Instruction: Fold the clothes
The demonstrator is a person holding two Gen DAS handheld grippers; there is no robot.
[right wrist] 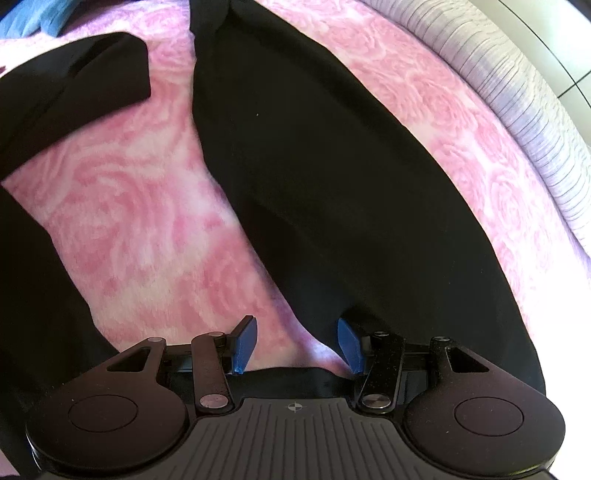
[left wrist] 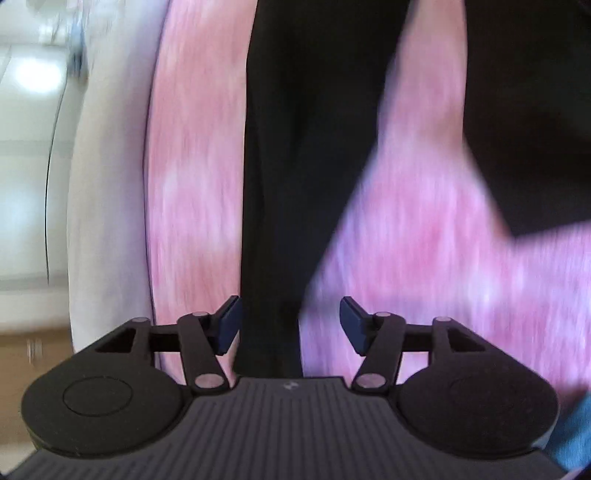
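Note:
A black garment [right wrist: 332, 177] lies spread on a pink rose-patterned blanket [right wrist: 129, 229]. In the right wrist view a broad black part runs from the top middle down to the right finger, and a black sleeve [right wrist: 74, 81] lies at upper left. My right gripper [right wrist: 297, 341] is open, low over the blanket at the cloth's edge, holding nothing. In the blurred left wrist view a narrow black strip [left wrist: 295, 166] runs down between the fingers of my left gripper [left wrist: 290, 323], which is open. Another black part [left wrist: 535, 110] lies at upper right.
A white ribbed mattress edge [right wrist: 517, 110] borders the blanket on the right, and shows at the left in the left wrist view [left wrist: 107, 184]. Blue cloth [right wrist: 33, 18] lies at the far top left. Pale floor [left wrist: 26, 147] lies beyond the bed.

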